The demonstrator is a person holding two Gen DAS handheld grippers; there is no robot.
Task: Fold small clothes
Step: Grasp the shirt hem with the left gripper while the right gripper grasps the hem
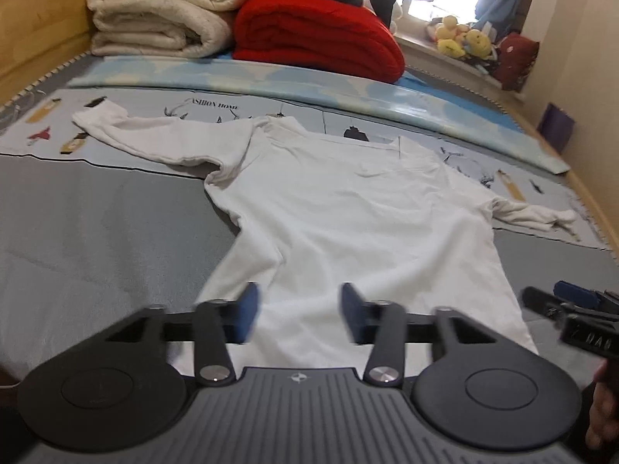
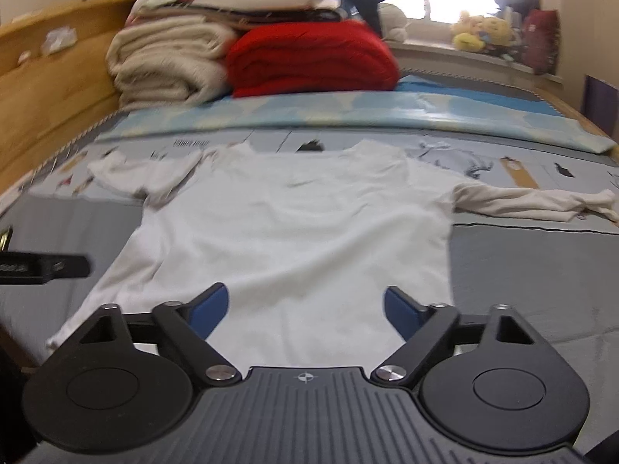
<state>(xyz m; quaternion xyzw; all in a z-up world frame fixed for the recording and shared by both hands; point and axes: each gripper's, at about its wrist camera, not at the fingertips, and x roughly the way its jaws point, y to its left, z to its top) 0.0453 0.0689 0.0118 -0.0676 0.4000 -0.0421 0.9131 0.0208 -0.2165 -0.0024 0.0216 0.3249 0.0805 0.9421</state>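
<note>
A white long-sleeved shirt (image 1: 348, 212) lies flat on the bed, collar away from me, both sleeves spread out to the sides. It also shows in the right wrist view (image 2: 301, 224). My left gripper (image 1: 298, 309) is open and empty, hovering over the shirt's near hem, toward its left side. My right gripper (image 2: 305, 309) is open wide and empty over the hem. The right gripper shows at the right edge of the left wrist view (image 1: 561, 301); part of the left gripper shows at the left edge of the right wrist view (image 2: 46, 265).
A folded cream blanket (image 1: 154, 11) and a folded red blanket (image 1: 317, 34) are stacked at the far end of the bed. A wooden headboard (image 2: 50, 89) runs along the left. Plush toys (image 1: 464, 38) sit on the windowsill. The grey bed cover (image 1: 96, 232) surrounds the shirt.
</note>
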